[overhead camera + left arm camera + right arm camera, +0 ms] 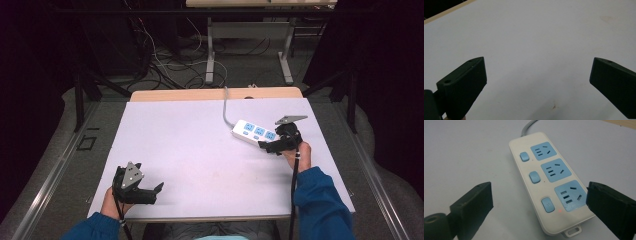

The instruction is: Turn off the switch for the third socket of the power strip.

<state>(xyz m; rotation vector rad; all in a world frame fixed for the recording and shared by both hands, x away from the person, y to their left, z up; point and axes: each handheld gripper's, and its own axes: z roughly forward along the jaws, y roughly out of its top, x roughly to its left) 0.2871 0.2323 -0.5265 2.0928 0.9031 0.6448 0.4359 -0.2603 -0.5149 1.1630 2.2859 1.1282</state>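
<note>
A white power strip (256, 132) with three blue sockets and three blue switches lies flat on the right side of the white table top (200, 150). Its grey cord (226, 107) runs toward the far edge. My right gripper (267, 146) hovers at the strip's near end, open. In the right gripper view the power strip (549, 182) lies between the wide jaws of the right gripper (539, 195); the left jaw stands clear of it and the right jaw sits at its edge. My left gripper (156, 194) rests near the front left corner, open. In the left gripper view, only bare table shows between its jaws (537, 72).
The table's wooden far edge (200, 94) shows beyond the white sheet. Past it, on the floor, lie tangled cables (170, 65) and the legs of another table (210, 55). Dark curtains close off both sides.
</note>
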